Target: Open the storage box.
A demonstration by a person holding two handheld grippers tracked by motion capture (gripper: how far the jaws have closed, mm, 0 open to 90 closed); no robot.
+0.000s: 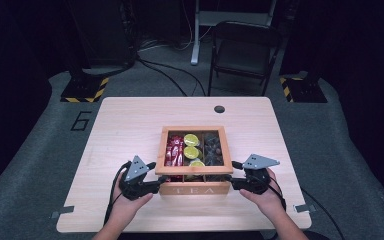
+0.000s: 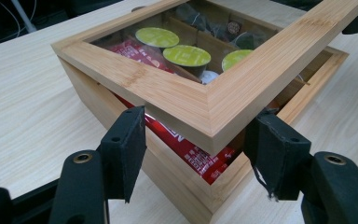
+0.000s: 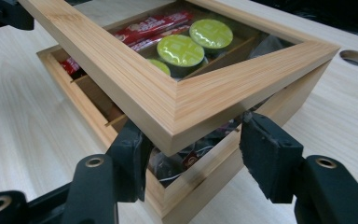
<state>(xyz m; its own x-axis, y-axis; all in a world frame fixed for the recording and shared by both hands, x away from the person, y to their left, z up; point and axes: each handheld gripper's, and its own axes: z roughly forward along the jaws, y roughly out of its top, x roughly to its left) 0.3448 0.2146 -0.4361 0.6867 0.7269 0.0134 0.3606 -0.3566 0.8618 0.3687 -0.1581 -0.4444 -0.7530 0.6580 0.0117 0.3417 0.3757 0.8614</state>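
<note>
Both hands held grippers, the left gripper (image 1: 155, 176) and right gripper (image 1: 234, 174) each pinching a front corner of the tea box's lid (image 1: 193, 170), lifting it open; next, swing it back gently

Left gripper (image 1: 152, 176) low in the frame, left of centre, held by a hand (image 1: 126, 202) coming up from the bottom edge, jaws pointing right. Right gripper (image 1: 236, 175) opposite, right of centre, in the other hand (image 1: 266, 199), jaws pointing left. Both sets of jaws parted, each straddling a wooden corner, pads at its edges.
</note>
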